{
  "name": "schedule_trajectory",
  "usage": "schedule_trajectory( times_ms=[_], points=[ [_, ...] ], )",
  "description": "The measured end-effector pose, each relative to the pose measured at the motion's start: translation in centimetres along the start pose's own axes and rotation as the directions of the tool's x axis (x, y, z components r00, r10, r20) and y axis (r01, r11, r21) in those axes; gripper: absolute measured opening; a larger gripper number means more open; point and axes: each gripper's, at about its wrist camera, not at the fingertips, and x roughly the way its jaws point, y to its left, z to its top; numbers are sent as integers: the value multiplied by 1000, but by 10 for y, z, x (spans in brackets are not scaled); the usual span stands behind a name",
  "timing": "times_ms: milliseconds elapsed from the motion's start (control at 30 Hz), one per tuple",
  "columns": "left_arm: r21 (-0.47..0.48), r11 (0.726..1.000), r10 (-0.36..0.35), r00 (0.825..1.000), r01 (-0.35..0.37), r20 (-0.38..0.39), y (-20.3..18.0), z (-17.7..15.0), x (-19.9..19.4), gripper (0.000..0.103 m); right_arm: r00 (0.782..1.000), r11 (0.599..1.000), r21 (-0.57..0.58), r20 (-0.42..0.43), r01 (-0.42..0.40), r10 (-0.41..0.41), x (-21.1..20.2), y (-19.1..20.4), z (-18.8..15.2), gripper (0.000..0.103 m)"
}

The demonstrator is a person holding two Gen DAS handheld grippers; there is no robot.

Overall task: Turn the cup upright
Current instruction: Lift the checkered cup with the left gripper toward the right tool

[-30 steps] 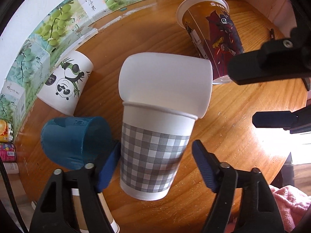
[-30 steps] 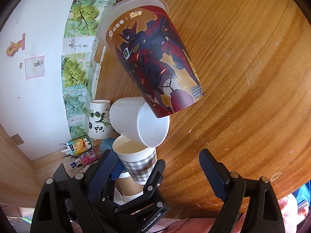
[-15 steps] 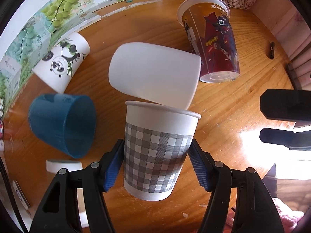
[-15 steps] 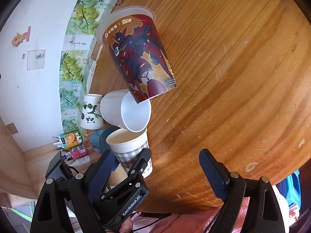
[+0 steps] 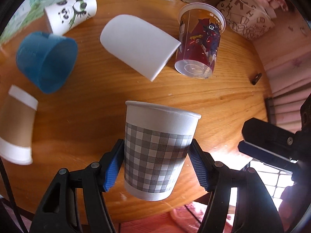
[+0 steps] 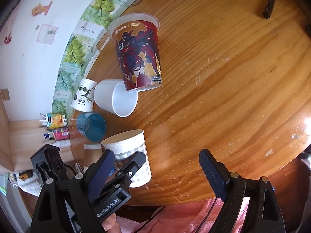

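Note:
A grey-checked paper cup (image 5: 157, 151) stands upright, mouth up, between the blue pads of my left gripper (image 5: 155, 167), which is shut on its sides. It also shows in the right wrist view (image 6: 130, 155), near the table's front edge, with the left gripper (image 6: 124, 172) around it. My right gripper (image 6: 155, 172) is open and empty, above the table's front edge, to the right of the cup. One of its fingers (image 5: 272, 143) shows at the right of the left wrist view.
On the round wooden table (image 5: 223, 97): a plain white cup (image 5: 140, 44) on its side, a red robot-print cup (image 5: 200, 44) upright, a panda cup (image 5: 72, 13), a blue cup (image 5: 46, 58) and a brown-sleeved cup (image 5: 17, 128) lying down. A small dark object (image 5: 256, 78) lies at the right.
My left gripper closed on the checked cup and drew it back toward the table's front edge, away from the white cup. The right gripper moved back and stayed open.

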Motion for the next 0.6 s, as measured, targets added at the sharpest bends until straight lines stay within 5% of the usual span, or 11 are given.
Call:
schedule_trajectory(
  times_ms=[300,600],
  points=[
    [-75,990,-113,992,117,49,-7,-13,-1,69,1000,995,-94,-3,-13,12,-2,0,-11,89],
    [-137,979,-147,987,154,60,-3,-18,1,69,999,994,-101,-48,-28,23,5,-2,-16,89]
  ],
)
